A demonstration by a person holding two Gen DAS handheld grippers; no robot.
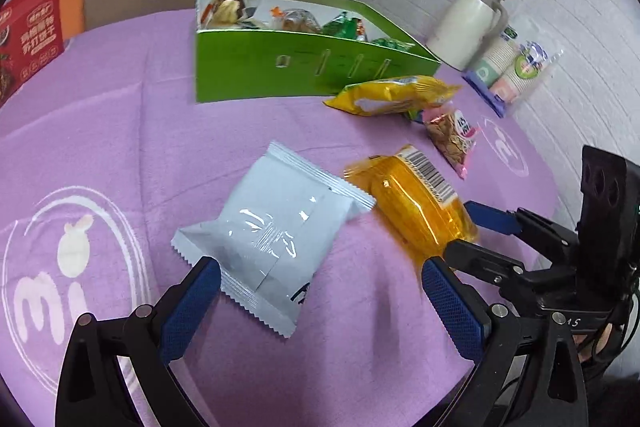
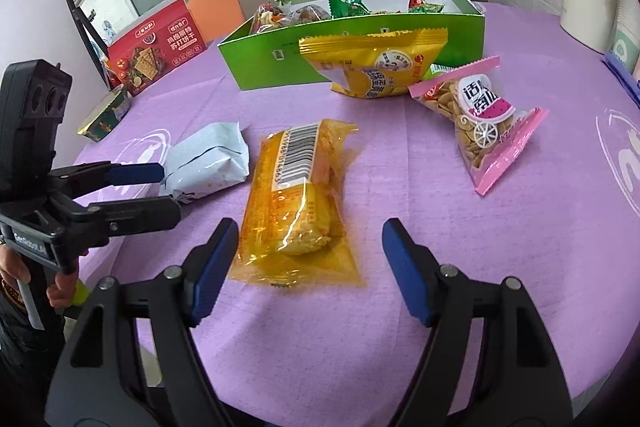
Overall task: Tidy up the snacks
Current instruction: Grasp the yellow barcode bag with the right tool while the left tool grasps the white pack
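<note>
Landmark: I place everything relative to the green box (image 2: 352,47), which stands at the far side of the purple tabletop (image 2: 440,267).
Done so far: the green box already holds several wrapped snacks, so I judge the sorting partly complete.
Left to do: four packets lie loose in front of the green box: a yellow bag (image 2: 376,67) touching its front wall, a pink seed bag (image 2: 484,123) beside that, an orange cracker pack (image 2: 296,195) nearer to me, and a white packet (image 1: 272,231).
Orange cracker pack: flat on the tabletop, well short of the green box; its long axis runs toward the box, barcode end pointing at it.
White packet: also short of the green box, beside the orange pack, lying diagonally.
Right gripper (image 2: 308,267): jaws wide, empty, straddling the near end of the orange pack without touching.
Left gripper (image 1: 320,295): jaws wide, holding nothing, around the white packet's near corner.
</note>
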